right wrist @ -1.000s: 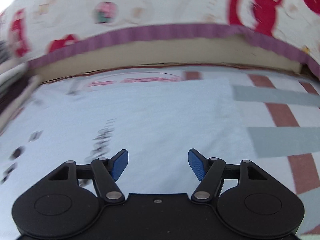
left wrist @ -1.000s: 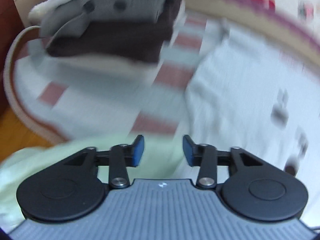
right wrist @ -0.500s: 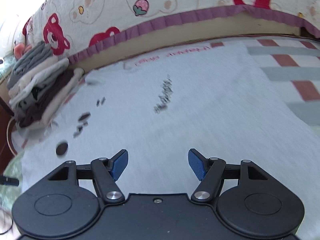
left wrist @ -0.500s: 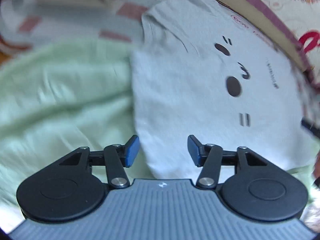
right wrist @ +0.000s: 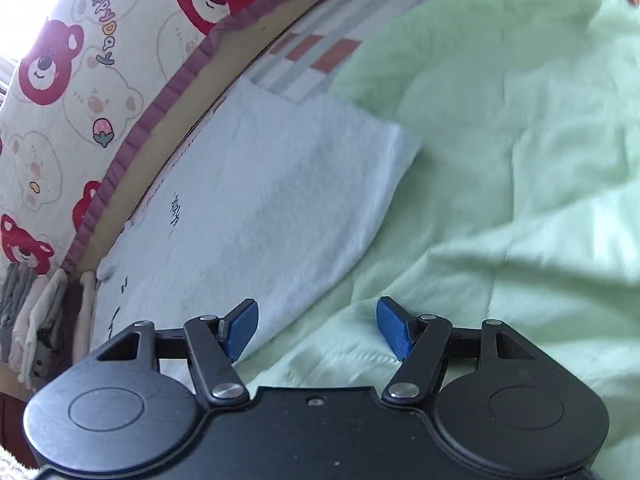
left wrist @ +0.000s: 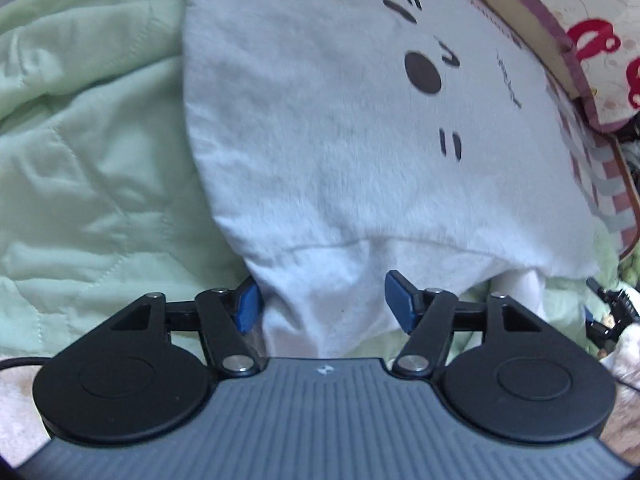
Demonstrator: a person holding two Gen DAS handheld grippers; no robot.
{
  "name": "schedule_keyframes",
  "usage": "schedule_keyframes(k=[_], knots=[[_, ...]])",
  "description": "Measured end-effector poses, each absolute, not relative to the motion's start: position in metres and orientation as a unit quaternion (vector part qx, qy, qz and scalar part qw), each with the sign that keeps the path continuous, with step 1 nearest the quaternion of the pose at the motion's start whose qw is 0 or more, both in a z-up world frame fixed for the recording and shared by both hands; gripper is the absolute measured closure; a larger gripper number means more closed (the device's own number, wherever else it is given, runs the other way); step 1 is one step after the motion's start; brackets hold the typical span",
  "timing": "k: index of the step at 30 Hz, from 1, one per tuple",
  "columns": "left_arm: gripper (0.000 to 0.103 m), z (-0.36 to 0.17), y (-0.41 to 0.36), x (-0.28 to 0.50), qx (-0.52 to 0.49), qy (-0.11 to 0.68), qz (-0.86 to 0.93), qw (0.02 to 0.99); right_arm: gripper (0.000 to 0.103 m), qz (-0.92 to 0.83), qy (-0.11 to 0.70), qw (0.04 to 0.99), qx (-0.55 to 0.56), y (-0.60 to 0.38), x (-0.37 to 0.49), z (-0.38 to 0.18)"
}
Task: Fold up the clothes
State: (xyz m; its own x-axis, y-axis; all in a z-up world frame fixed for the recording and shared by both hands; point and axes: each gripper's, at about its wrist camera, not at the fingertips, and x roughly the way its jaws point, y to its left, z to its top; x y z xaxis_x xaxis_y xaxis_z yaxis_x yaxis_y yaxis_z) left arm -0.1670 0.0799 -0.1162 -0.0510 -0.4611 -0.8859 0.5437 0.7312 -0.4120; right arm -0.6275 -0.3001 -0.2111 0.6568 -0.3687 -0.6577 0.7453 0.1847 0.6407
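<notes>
- Left wrist view: the white T-shirt (left wrist: 340, 128) lies flat on the pale green quilt (left wrist: 88, 152), its long axis running away from the camera toward the bear-print cushion (left wrist: 600, 40) at the far right. A printed face of dark dots and dashes sits on its front. One sleeve (left wrist: 332, 292) points back toward the camera and lies right between the blue pads of the left gripper (left wrist: 324, 306), whose jaws are spread wide, closing on nothing. The left pad sits just beside the sleeve's edge. At the far right edge a bit of the other gripper (left wrist: 608, 316) shows near the shirt's corner.
- Right wrist view: the right gripper (right wrist: 318, 326) has its jaws spread apart too, straddling the T-shirt's (right wrist: 256, 216) side edge, left pad over the shirt, right pad over the green quilt (right wrist: 500, 168). The shirt stretches away up and right, along the bear-print cushion (right wrist: 80, 80) with its purple trim. A stack of folded clothes (right wrist: 36, 320) stands at the far left, beside the shirt's end. A striped sheet (right wrist: 320, 48) shows beyond.
</notes>
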Motion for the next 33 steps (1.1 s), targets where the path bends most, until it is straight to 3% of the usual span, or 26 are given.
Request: schedule_keyframes(k=[3,4,6,7,9,11,12,16,23,27,32,33], knots=[[0.031,-0.118,0.075,-0.173,0.048,0.623,-0.368,0.688,0.03,-0.363,0.162,0.748,0.533,-0.304,-0.616,-0.216],[0.034,-0.118,0.075,-0.173,0.043,0.622,-0.367,0.691,0.03,-0.358,0.158,0.749,0.535,-0.307,-0.612,-0.217],[0.058,-0.116,0.076,-0.175,0.045,0.608,-0.364,0.704,0.03,-0.357,0.163,0.756,0.524,-0.31,-0.602,-0.217],[0.088,-0.114,0.076,-0.177,0.054,0.597,-0.364,0.713,0.031,-0.357,0.166,0.759,0.518,-0.312,-0.597,-0.217],[0.095,-0.108,0.075,-0.182,0.069,0.572,-0.365,0.731,0.036,-0.358,0.17,0.767,0.505,-0.315,-0.588,-0.216],[0.096,-0.098,0.072,-0.186,0.079,0.539,-0.371,0.752,0.07,-0.362,0.172,0.777,0.485,-0.319,-0.585,-0.216],[0.096,-0.091,0.071,-0.189,0.081,0.518,-0.378,0.763,0.097,-0.358,0.175,0.786,0.473,-0.322,-0.585,-0.214],[0.096,-0.066,0.056,-0.179,0.075,0.458,-0.418,0.781,0.098,-0.337,0.17,0.826,0.419,-0.329,-0.582,-0.197],[0.097,-0.055,0.008,-0.138,0.042,0.42,-0.427,0.8,0.101,-0.329,0.124,0.867,0.352,-0.37,-0.558,-0.141],[0.097,-0.051,-0.02,-0.114,0.022,0.399,-0.43,0.81,0.1,-0.3,0.171,0.875,0.34,-0.392,-0.533,-0.128],[0.097,-0.066,-0.046,-0.089,0.001,0.402,-0.412,0.818,0.087,-0.214,0.282,0.894,0.274,-0.363,-0.497,-0.134],[0.097,-0.071,-0.05,-0.084,-0.003,0.405,-0.407,0.819,0.068,-0.196,0.296,0.897,0.262,-0.356,-0.49,-0.136]])
